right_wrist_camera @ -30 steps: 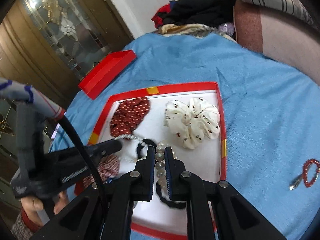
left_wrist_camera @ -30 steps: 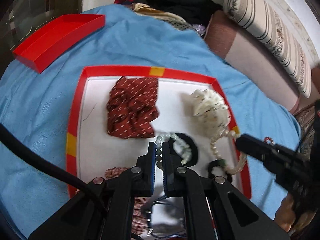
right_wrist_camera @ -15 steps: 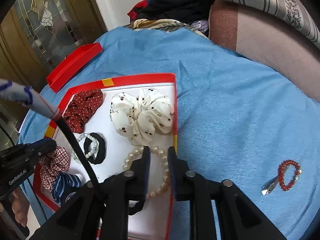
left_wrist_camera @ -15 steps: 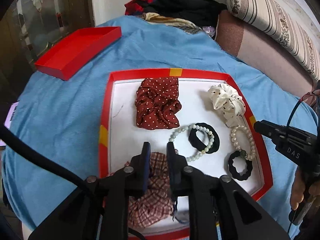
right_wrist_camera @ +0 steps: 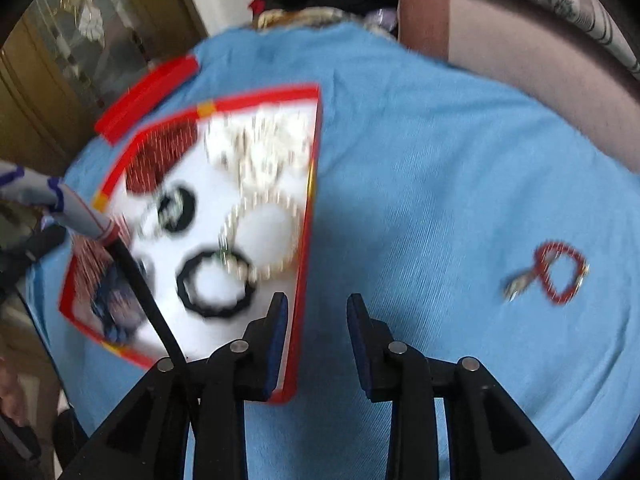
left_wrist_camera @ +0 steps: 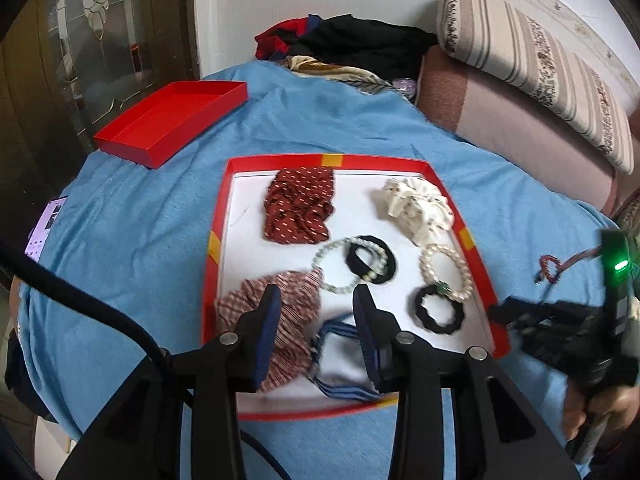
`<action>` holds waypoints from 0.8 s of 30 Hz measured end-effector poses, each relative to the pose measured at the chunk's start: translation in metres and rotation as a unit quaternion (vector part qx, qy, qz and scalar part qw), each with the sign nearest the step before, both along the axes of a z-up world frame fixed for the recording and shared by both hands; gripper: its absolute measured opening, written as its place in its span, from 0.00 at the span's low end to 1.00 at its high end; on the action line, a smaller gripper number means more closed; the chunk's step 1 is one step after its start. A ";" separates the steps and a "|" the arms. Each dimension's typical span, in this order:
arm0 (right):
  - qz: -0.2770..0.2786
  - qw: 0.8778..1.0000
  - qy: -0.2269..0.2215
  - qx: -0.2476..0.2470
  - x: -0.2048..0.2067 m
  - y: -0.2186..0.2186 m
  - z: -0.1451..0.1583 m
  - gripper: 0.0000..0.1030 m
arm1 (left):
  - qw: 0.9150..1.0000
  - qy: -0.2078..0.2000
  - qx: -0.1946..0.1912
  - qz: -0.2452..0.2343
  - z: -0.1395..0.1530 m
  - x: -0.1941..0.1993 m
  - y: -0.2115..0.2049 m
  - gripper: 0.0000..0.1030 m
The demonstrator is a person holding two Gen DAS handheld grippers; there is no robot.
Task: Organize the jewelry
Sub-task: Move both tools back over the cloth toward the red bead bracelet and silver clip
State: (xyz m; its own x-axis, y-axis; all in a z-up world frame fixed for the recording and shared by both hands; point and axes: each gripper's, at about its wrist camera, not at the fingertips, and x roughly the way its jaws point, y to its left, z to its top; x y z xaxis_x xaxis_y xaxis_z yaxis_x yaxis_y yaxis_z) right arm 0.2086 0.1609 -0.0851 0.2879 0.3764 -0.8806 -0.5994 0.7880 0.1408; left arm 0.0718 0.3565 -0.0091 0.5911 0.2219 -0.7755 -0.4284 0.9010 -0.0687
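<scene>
Inside the red-rimmed tray (left_wrist_camera: 480, 280) on the blue bedspread (left_wrist_camera: 132, 240), two bracelets now lie free that a second ago sat pinched in the jaws: the pale green bead bracelet (left_wrist_camera: 340, 264) draped over a black hair tie (left_wrist_camera: 372, 258), and the pearl bracelet (left_wrist_camera: 446, 272) touching a second black hair tie (left_wrist_camera: 438, 312). The left hand-held gripper (left_wrist_camera: 316, 312) has let go and drawn back; its jaws are opening with nothing between them, above the checked scrunchie (left_wrist_camera: 280, 312) and the striped blue one (left_wrist_camera: 340, 360). The right hand-held gripper (right_wrist_camera: 316, 312) is likewise released, jaws opening and empty, and has swung off the tray's right edge onto bare bedspread. Out there a red bead bracelet (right_wrist_camera: 560, 276) lies alone, well apart from the tray. Both placements look finished, and I judge that stray bracelet to be the next pickup for the right hand.
</scene>
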 end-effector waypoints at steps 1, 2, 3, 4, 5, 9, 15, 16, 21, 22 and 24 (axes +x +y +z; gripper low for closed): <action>-0.003 1.000 0.006 -0.009 -0.001 0.001 -0.004 0.32 | 1.000 -0.001 0.002 -0.003 0.001 -0.002 -0.004 0.35; -0.011 1.000 0.011 -0.019 -0.003 0.002 -0.008 0.31 | 1.000 -0.001 0.004 -0.005 0.002 -0.003 -0.007 0.35; -0.021 0.999 0.008 -0.029 -0.006 0.003 -0.007 0.31 | 1.000 -0.002 0.007 -0.007 0.003 -0.006 -0.010 0.35; -0.025 0.999 0.009 -0.039 -0.008 0.004 -0.006 0.31 | 1.000 -0.003 0.008 -0.009 0.004 -0.008 -0.013 0.35; -0.030 0.998 0.011 -0.048 -0.010 0.005 -0.006 0.31 | 1.000 -0.003 0.010 -0.011 0.005 -0.009 -0.016 0.35; -0.037 0.997 0.020 -0.065 -0.022 0.004 -0.007 0.31 | 1.000 -0.004 0.014 -0.012 0.007 -0.016 -0.019 0.35; -0.020 0.997 0.045 -0.053 -0.050 -0.002 -0.004 0.31 | 1.000 -0.003 0.016 -0.012 0.010 -0.023 -0.024 0.40; -0.016 0.998 0.039 -0.047 -0.055 -0.004 -0.002 0.31 | 1.000 -0.003 0.017 -0.011 0.011 -0.024 -0.027 0.43; -0.032 0.999 0.025 0.029 -0.062 -0.038 0.009 0.41 | 1.000 -0.004 0.019 -0.017 0.016 -0.030 -0.048 0.43; -0.041 0.998 0.025 0.049 -0.063 -0.049 0.013 0.45 | 0.999 -0.005 0.025 -0.019 0.017 -0.031 -0.055 0.44; -0.057 0.996 0.010 0.063 -0.066 -0.066 0.022 0.46 | 0.999 -0.004 0.040 -0.026 0.019 -0.031 -0.069 0.44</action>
